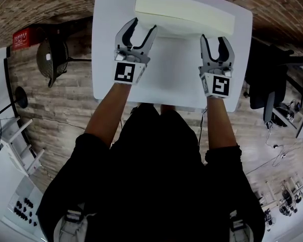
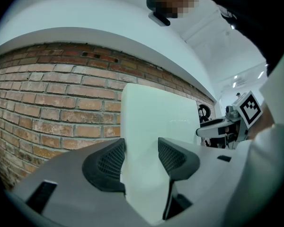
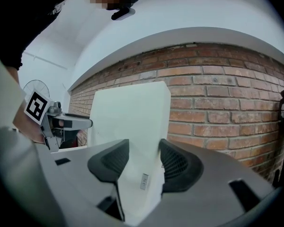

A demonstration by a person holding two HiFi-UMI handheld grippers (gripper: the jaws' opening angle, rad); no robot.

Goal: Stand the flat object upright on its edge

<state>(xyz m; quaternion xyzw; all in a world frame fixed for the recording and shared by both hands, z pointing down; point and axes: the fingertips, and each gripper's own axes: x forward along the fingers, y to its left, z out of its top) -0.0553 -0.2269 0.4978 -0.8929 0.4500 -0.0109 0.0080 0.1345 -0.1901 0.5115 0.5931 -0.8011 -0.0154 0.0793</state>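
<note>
A thick, pale cream slab (image 1: 184,11) stands upright over the far part of the white table (image 1: 111,59). My left gripper (image 1: 144,25) is at its left end and my right gripper (image 1: 213,38) at its right end. In the left gripper view the slab (image 2: 156,122) fills the gap between the black pads of the left gripper (image 2: 141,162). The right gripper view shows the same. The slab (image 3: 130,117), with a small label low down, sits between the pads of the right gripper (image 3: 143,162). Whether its bottom edge touches the table is hidden.
A brick wall (image 2: 47,108) rises beyond the table. A dark chair (image 1: 53,59) stands to the table's left and a black office chair (image 1: 267,84) to its right. The person's body is close to the table's near edge.
</note>
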